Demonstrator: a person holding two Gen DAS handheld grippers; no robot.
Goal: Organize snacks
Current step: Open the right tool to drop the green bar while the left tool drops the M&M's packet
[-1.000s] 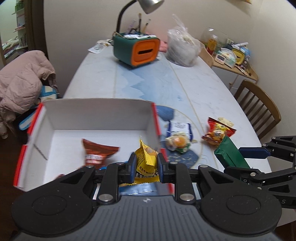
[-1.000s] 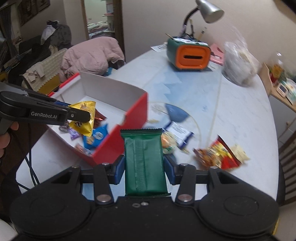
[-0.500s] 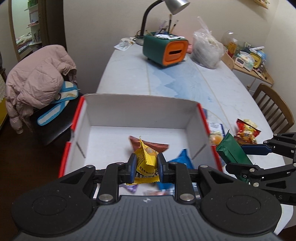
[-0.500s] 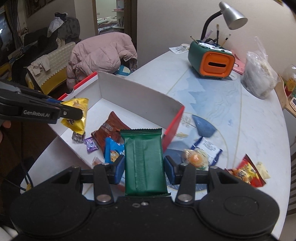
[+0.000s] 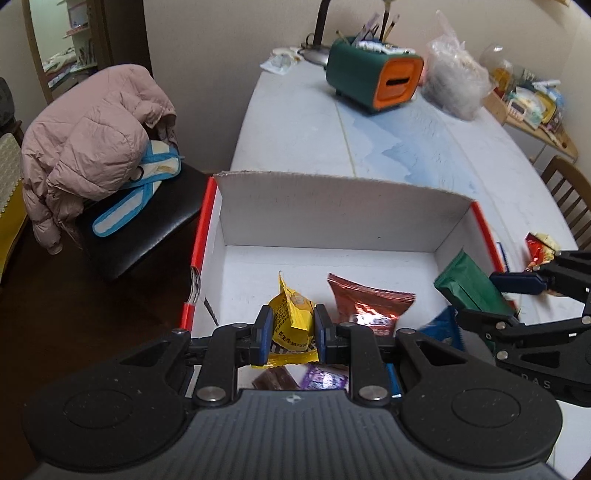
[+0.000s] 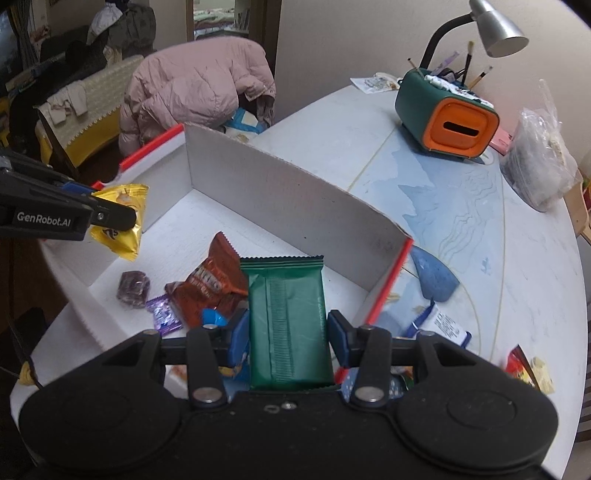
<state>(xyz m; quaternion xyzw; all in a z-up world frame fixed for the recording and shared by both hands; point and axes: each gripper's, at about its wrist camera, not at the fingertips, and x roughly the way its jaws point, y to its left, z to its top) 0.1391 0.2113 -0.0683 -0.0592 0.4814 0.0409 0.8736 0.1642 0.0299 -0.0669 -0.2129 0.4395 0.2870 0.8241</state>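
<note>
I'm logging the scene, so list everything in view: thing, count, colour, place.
Cardboard box: one, white with red rims, table's near end.
Foil snack packet: one, red-brown, in box.
Wrapped candies: two, purple, in box.
Blue snack packet: one, in box.
Red-yellow snack bag: one, on table outside box.
White-blue packet: one, on table.
Desk organiser: one, green-orange, far end.
Desk lamp: one, silver.
Clear plastic bag: one.
Puffy jacket: one, pink, on chair.
Left gripper: shut on yellow snack packet.
Right gripper: shut on green snack bar.
</note>
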